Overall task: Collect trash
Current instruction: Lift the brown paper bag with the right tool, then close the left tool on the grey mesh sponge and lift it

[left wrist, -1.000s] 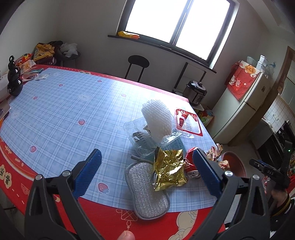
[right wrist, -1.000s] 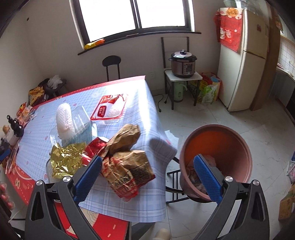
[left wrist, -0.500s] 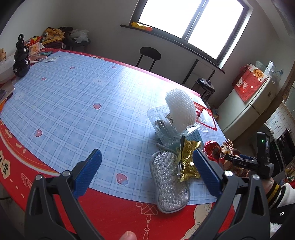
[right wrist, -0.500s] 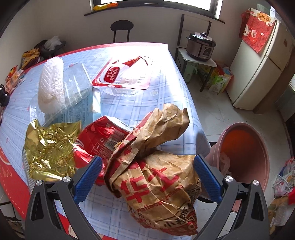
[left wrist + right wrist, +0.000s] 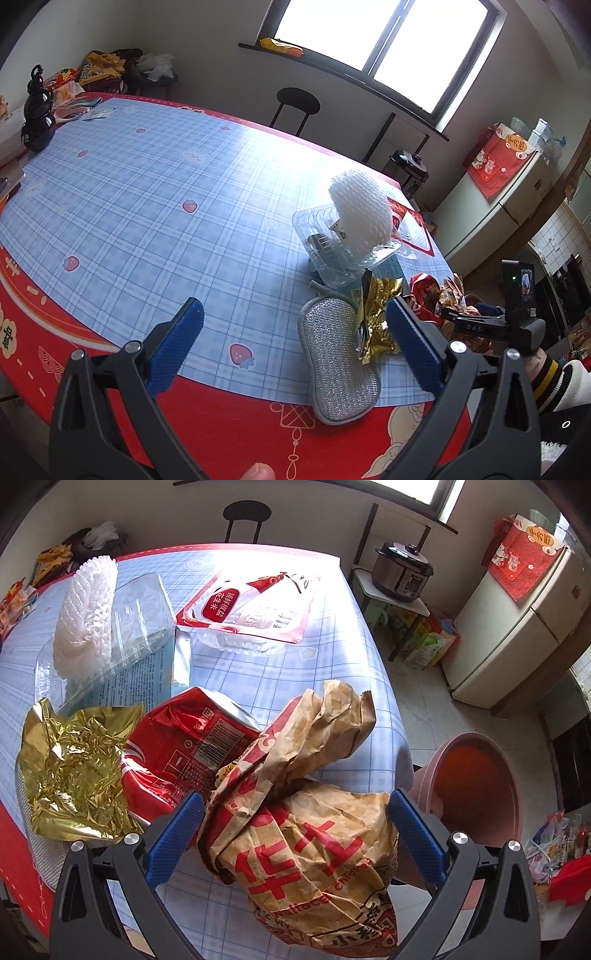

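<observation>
Trash lies in a heap at the right end of the bench [image 5: 155,206], which wears a smooth blue plaid cloth with a red border. Nearest our right gripper [image 5: 295,830] sits a crumpled brown paper bag [image 5: 306,834] printed in red; it lies between the ribbed blue fingers [image 5: 173,834], which are spread wide, and we cannot tell whether they touch the paper. Just beside the bag, on its left, is a glossy red foil packet [image 5: 177,753], and beyond that a creased gold foil wrapper [image 5: 74,768]. Behind them stands a clear ridged plastic clamshell [image 5: 144,616] with a white foam net sleeve [image 5: 85,620] leaning upright in it. A flat red-and-clear pouch [image 5: 251,609] lies apart toward the far edge. Off the bench edge, on the floor, is a round terracotta-coloured bin [image 5: 476,790].

Our left gripper [image 5: 291,347] hangs above the near edge with its fingers released and nothing between them. A silvery, glittery oblong scrub pad [image 5: 340,362] lies flat under the edge of the gold wrapper.
</observation>
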A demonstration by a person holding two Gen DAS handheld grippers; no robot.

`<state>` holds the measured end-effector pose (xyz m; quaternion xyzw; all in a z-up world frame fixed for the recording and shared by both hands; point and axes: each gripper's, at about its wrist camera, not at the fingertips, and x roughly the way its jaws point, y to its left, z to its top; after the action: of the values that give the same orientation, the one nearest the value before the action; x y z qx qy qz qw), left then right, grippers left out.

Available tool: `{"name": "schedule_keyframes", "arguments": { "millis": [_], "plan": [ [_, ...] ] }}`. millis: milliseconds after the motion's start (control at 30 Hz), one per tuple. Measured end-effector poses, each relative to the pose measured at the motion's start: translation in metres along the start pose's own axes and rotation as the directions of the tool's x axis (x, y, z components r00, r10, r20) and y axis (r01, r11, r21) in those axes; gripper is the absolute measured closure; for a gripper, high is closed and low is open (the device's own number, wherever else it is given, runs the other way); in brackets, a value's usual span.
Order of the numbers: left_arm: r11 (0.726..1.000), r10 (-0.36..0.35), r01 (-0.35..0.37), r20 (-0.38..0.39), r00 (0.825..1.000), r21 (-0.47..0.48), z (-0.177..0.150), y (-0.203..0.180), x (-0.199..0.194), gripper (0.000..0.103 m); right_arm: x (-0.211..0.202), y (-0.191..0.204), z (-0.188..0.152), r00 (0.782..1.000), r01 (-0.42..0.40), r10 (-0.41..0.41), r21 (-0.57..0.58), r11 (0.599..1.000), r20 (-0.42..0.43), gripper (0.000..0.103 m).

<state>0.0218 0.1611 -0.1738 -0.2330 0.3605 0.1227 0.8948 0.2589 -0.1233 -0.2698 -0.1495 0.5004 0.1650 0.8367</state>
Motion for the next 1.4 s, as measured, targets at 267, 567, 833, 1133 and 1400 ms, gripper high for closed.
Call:
{"name": "schedule_keyframes", "arguments": {
  "millis": [267,567,833,1133,1400],
  "plan": [
    [1.000,-0.015,0.016,-0.009,1.000,0.008,-0.001,-0.011,0.003,0.006,-0.024,0.006,-0.005,0.998,-0.064,0.065,-0.170,0.983,0.000,0.005],
    [1.000,-0.020,0.019,-0.042,0.999,-0.008,-0.009,-0.014,0.009,0.006,0.003,0.015,-0.027,0.997,0.007,-0.040,-0.411,0.911,-0.072,0.005],
    [1.000,-0.013,0.012,-0.064,0.998,-0.020,-0.014,-0.016,0.012,0.006,0.000,0.005,-0.022,0.999,-0.022,0.006,-0.327,0.945,-0.050,0.015],
    [0.999,-0.046,0.045,-0.126,0.991,-0.012,-0.021,-0.026,0.029,0.014,-0.044,-0.015,-0.036,0.992,-0.110,0.118,-0.139,0.984,0.052,0.029],
    [0.996,-0.084,0.082,-0.234,0.969,-0.019,-0.039,-0.038,0.059,0.024,-0.086,-0.024,-0.058,0.965,-0.212,0.212,-0.018,0.977,0.153,0.029]
  ]
}}
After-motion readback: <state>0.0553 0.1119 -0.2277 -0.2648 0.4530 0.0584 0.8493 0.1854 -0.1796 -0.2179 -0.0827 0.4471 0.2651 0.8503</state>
